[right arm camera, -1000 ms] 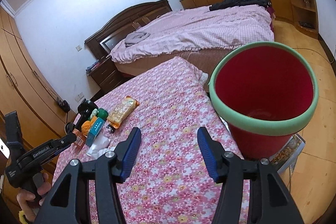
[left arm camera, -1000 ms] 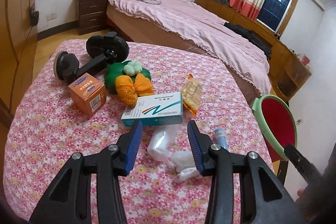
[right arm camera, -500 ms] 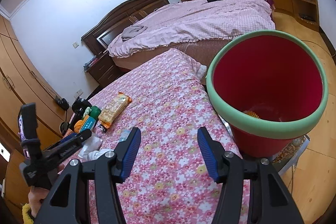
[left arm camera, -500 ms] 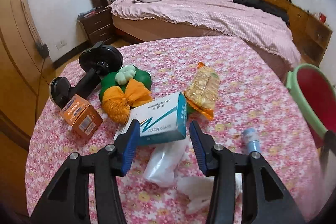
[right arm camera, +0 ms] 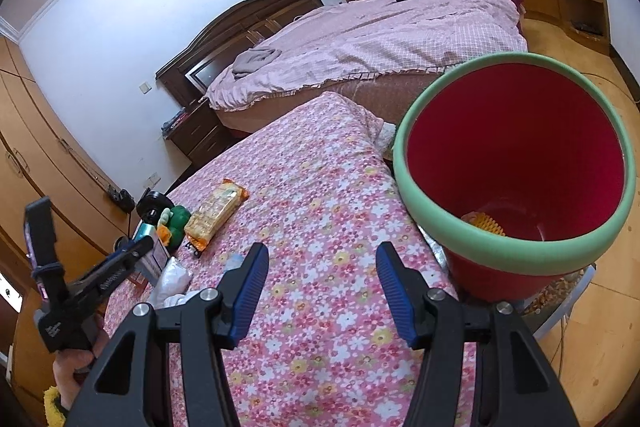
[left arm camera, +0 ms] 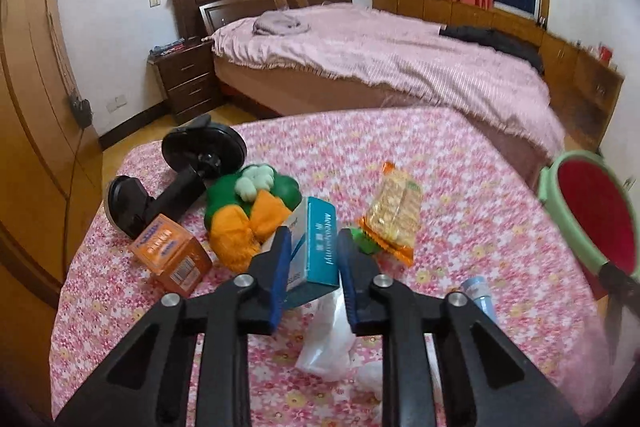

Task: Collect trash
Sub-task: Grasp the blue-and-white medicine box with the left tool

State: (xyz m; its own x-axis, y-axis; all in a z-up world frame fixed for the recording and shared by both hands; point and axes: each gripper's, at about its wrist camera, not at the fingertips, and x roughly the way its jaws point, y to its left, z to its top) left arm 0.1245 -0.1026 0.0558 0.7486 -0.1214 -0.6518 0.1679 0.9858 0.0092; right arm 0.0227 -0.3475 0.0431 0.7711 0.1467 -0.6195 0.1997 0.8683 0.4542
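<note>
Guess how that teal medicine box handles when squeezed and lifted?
The teal medicine box is thin card, so it is probably light and may dent between the left gripper as its jaws close. Flat faces should grip well. It sits tilted between the pads, so it may twist on lifting.

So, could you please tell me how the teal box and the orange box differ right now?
The teal box sits tipped on edge between the closing left gripper pads; the orange box lies untouched on the tablecloth. The teal one looks longer and flatter. Both are small cardboard cartons.
</note>
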